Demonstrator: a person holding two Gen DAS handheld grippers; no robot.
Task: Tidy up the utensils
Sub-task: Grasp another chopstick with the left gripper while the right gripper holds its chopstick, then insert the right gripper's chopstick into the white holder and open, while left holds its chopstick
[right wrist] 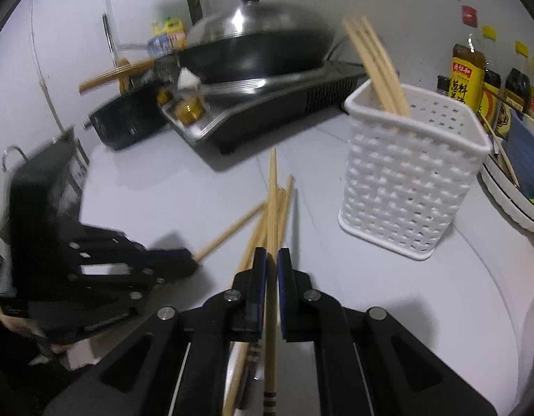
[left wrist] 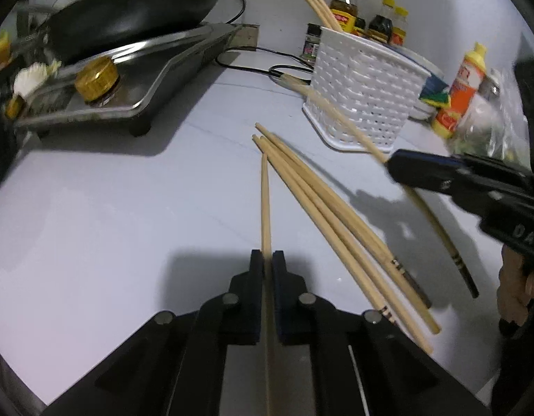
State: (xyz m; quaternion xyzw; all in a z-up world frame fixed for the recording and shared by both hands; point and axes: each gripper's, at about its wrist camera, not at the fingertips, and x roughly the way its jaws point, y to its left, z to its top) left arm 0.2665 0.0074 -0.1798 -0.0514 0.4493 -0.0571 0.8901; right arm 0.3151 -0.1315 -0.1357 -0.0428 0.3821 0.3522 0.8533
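Three chopsticks already stand in the white basket (right wrist: 412, 176) at the far right of the counter (left wrist: 111, 208); three loose chopsticks (left wrist: 329, 208) still lie on it. The left gripper (left wrist: 267, 260) has its fingers closed on one chopstick (left wrist: 265, 201), which runs forward between them. The right gripper (right wrist: 272, 260) is clamped on another chopstick (right wrist: 273, 201), seemingly lifted clear, though blur makes that uncertain. The basket sits ahead and right of it.
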